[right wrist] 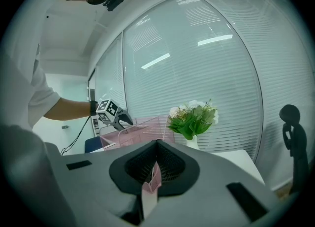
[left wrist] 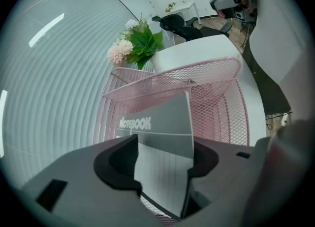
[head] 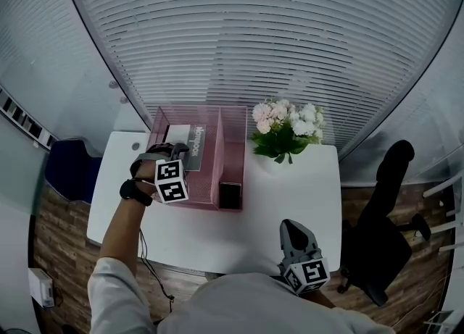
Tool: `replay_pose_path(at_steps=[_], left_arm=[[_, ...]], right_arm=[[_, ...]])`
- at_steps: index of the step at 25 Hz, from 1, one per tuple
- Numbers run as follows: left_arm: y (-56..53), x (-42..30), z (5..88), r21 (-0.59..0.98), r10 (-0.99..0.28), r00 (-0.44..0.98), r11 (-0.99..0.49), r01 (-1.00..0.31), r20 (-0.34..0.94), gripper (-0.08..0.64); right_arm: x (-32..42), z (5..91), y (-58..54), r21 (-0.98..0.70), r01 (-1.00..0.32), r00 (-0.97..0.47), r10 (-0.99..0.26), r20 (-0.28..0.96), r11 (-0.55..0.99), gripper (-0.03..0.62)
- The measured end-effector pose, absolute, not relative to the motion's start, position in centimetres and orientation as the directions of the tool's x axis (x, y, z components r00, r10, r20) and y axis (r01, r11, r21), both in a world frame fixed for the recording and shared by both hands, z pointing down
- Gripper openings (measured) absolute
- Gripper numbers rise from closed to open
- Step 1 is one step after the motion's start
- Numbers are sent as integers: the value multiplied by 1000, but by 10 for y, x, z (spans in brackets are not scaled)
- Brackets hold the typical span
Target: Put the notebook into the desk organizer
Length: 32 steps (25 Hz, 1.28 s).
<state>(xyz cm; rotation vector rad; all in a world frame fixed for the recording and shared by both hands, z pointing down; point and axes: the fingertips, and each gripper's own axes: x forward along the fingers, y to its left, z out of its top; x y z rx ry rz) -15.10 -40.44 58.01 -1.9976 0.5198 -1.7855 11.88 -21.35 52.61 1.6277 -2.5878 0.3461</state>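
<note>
Tabletop, white, carried a pink mesh organizer at its far left and a vase of flowers just to the right of it. The organizer had a wide left bay and a narrow right one. The grey notebook stood on edge inside the left bay, with its printed cover facing along the mesh wall, so the placing looked all but done.

The left hand-held gripper hung over that bay with its jaws apart. The notebook's top edge lay between them, but the pads seemed to stand off both covers, so the book was released rather than gripped. The right hand-held gripper waited near the person's body, well apart from the organizer. Its jaws were together and it held nothing; a thin pink sliver showed at their seam, and what it was I could not tell.

The notebook looked thin and light, with smooth covers that might slip and would probably bend if pinched at a corner. The best hold was likely across both covers at the top edge, near the spine.
</note>
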Motion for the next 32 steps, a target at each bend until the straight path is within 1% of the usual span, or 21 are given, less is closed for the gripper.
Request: replay_pose_path(at_steps=[1,8,18,26,29,32], left_arm=[[-402,-151,580,-513,-510,109,-859,-5,853,248],[-383,-154,583,-402,-401,86,-915,1,912,265],[-364,-155,584,-345,-344,69,-938,9,936,271],[-359,-155,578,-365,-366,100,-931,-26,925,272],[-361,-156,572,-401,-404,113,-915,-45,908,271],[-362,-155,561,-453,-464,159,-886,-103,872,270]], right_arm=[[119,526,-214,-156,-896,-439,-882,174,415,14],[120,526,-215,-161,-895,-439,-883,168,415,14],[116,525,-215,-158,-890,-452,-876,167,429,14],[105,519,-215,-147,-877,-478,-864,158,458,14],[98,518,-213,-151,-867,-495,-855,152,475,14],[95,516,-211,-148,-863,-502,-852,150,483,14]])
